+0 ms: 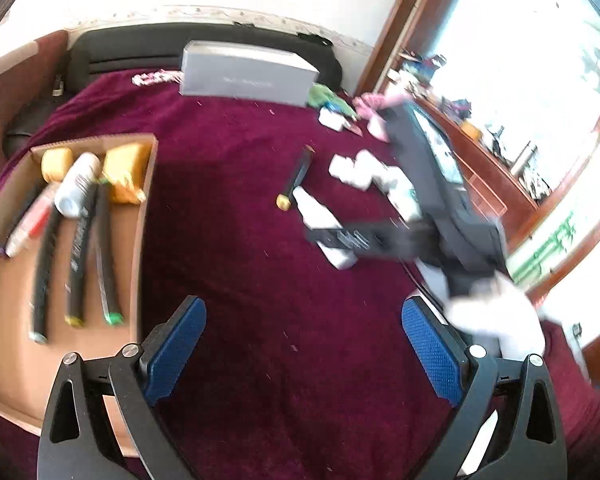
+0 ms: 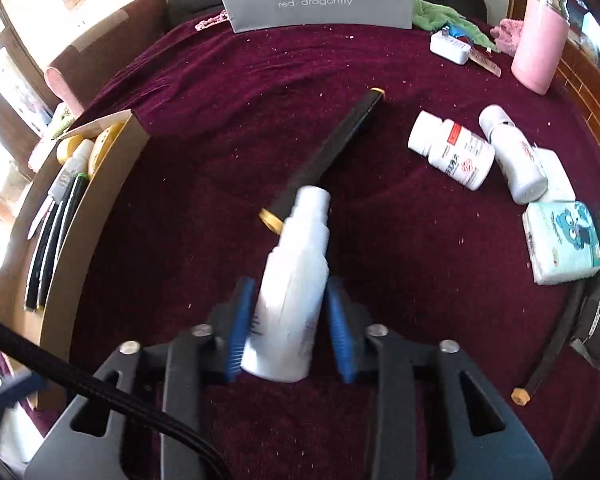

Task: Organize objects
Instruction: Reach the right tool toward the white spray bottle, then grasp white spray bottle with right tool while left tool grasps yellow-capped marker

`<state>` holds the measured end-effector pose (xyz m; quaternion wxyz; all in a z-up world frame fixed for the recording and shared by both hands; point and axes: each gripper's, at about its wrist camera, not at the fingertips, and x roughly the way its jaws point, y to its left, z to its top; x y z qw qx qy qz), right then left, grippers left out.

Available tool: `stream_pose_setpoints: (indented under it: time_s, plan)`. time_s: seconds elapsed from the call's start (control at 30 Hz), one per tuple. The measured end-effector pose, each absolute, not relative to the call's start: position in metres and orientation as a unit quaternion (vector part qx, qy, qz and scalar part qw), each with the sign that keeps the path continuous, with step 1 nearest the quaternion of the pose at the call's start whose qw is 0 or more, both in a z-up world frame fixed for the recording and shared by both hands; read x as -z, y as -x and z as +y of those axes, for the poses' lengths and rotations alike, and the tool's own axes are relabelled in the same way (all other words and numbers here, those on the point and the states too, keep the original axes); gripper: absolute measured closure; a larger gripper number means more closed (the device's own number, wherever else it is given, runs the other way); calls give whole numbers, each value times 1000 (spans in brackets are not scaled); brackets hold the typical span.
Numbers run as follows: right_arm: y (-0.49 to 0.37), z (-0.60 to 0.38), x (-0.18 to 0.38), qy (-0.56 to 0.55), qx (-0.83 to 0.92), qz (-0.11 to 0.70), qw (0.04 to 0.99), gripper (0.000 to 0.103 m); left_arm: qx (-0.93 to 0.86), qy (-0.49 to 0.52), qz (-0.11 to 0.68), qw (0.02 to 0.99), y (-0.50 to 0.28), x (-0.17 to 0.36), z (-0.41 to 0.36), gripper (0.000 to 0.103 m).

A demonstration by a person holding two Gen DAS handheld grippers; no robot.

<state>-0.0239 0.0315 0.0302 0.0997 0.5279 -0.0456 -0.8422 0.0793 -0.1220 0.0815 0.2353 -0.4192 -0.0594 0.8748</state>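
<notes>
Right gripper (image 2: 290,328) clamped on white spray bottle (image 2: 294,280), bottle pointing ahead, nozzle over a black marker (image 2: 328,152) just beyond; pill bottles (image 2: 452,152) ahead-right; left gripper (image 1: 302,350) jaws wide apart, nothing between; cardboard tray (image 1: 140,232) ahead-left holding markers.

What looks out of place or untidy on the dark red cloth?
Two white pill bottles lie tipped over at the right, outside the brown cardboard box. The right gripper holds a white spray bottle above a black yellow-capped marker.
</notes>
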Motion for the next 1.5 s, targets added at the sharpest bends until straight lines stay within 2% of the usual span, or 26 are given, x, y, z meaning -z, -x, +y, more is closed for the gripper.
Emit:
stream_pose_setpoints:
  time_s: [0.2,0.37,0.5,0.6,0.63,0.67,0.73,0.83,1.03,1.1,1.13,1.17,1.5]
  plan:
    - [4,94,-28,-521,847,-80,61,76,-886,412,-47,209,-28,-88,-109,6]
    - [-4,131,-21,-490,854,-152,93,76,-882,423,21,209,33,-71,-53,8]
    - [-10,135,-21,-464,864,-164,108,76,-873,438,64,204,71,-53,-23,10]
    - [-5,125,-17,-455,868,-162,113,76,-862,449,104,211,91,-40,-2,32]
    - [-5,125,-17,-454,869,-161,116,76,-858,452,114,216,94,-37,3,44]
    - [-2,125,-16,-453,869,-161,118,75,-854,455,122,221,97,-34,9,51]
    - [-2,127,-15,-452,867,-170,123,75,-846,466,130,223,106,-26,17,53]
    - [1,135,-13,-452,859,-200,135,75,-835,475,148,233,111,-15,29,62]
    - [3,139,-11,-452,853,-218,143,75,-846,452,167,228,106,-13,38,61]
    - [3,136,-12,-451,854,-214,143,73,-845,453,165,231,103,-14,38,70]
    - [3,135,-12,-451,855,-213,143,73,-843,455,168,232,101,-15,39,87]
    - [4,135,-12,-451,855,-212,143,73,-841,457,169,234,99,-16,40,91]
    - [4,134,-11,-447,857,-212,144,73,-840,475,108,239,61,-28,5,92]
